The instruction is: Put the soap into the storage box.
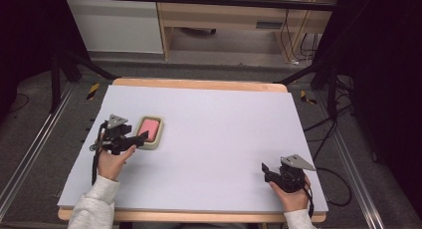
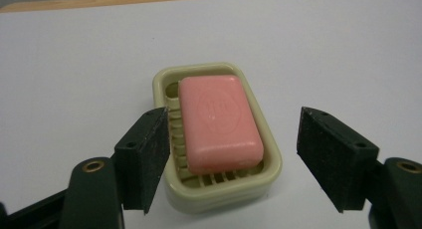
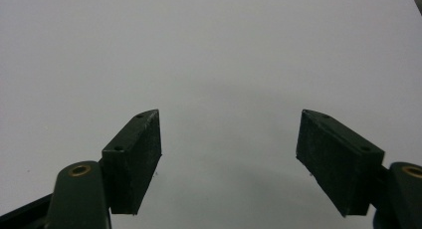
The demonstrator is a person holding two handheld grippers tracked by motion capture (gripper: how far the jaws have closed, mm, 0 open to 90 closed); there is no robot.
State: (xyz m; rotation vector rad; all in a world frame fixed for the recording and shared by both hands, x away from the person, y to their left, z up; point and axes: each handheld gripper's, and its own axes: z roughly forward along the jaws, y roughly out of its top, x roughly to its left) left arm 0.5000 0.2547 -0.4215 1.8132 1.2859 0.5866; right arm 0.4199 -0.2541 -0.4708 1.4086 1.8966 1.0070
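A pink bar of soap (image 2: pixel 219 122) lies in a pale green soap dish (image 2: pixel 259 176) on the white table; from above the soap (image 1: pixel 149 128) and dish (image 1: pixel 158 135) sit at the table's left. My left gripper (image 1: pixel 141 136) is at the dish's near left edge, and in its own view the left gripper (image 2: pixel 234 157) stands open, its jaws spread wide to either side of the dish and touching nothing. At the near right of the table my right gripper (image 1: pixel 264 168) rests low; in its own view the right gripper (image 3: pixel 229 154) is open over bare table.
The white table top (image 1: pixel 219 134) has a wooden far edge (image 1: pixel 199 83). Cables trail from both grippers, and black frame posts stand at the table's left and right. Beyond the table are a wooden desk and a white cabinet.
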